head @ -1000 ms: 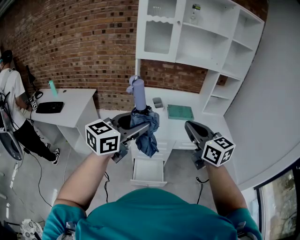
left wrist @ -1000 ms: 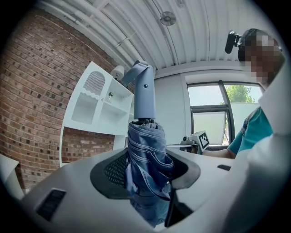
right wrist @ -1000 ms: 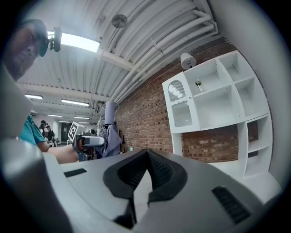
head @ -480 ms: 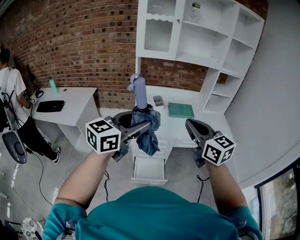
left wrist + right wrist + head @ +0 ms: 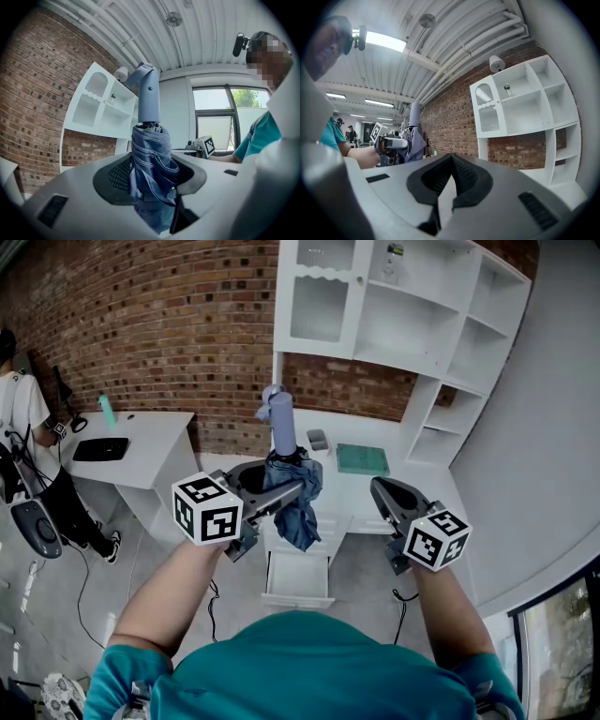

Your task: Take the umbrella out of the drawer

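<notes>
Brick backdrop [image 5: 141, 324]; umbrella [image 5: 280, 427] upright between left gripper [image 5: 278, 491] jaws.

Teal shirt [image 5: 300, 667] with short sleeves

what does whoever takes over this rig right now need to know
Left claw: shut on the folded umbrella, held upright with its handle up, clear of the drawer.
Right claw: shut, empty, level beside it.
Drawer: open, below the claws in the head view.
Done: umbrella is out of the drawer.
Left: probably set the umbrella down; drawer not yet closed.
</notes>
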Demonstrator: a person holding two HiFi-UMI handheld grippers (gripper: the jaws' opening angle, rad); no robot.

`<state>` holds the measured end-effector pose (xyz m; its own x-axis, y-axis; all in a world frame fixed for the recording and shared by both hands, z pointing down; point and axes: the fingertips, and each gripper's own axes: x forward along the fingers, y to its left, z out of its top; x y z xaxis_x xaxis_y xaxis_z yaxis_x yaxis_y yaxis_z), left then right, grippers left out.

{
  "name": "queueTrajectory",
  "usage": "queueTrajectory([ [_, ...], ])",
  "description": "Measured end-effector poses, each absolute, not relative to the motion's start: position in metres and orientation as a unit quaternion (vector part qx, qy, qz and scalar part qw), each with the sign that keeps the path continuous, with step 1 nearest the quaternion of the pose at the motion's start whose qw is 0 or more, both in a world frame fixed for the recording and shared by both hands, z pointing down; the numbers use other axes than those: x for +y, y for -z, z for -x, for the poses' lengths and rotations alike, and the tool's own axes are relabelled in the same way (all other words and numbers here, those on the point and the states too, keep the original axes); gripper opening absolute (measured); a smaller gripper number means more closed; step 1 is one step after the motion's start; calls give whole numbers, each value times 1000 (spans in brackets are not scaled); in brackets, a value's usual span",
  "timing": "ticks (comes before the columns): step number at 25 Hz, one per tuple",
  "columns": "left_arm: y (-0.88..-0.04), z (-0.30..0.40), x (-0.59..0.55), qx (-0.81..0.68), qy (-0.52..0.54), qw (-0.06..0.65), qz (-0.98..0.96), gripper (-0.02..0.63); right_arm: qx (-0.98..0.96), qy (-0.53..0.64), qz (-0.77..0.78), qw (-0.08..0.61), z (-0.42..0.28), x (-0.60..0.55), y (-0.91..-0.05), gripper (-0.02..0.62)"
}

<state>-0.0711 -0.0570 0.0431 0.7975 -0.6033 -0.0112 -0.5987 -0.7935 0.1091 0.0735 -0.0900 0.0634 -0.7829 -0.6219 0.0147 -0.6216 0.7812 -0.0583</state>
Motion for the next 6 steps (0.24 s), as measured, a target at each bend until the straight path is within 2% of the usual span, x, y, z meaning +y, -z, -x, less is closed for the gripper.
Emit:
queueTrajectory([
  [6, -39, 74, -58, -318, 23, 51, -946, 213, 944, 32, 329, 1, -71, -91, -60, 20],
])
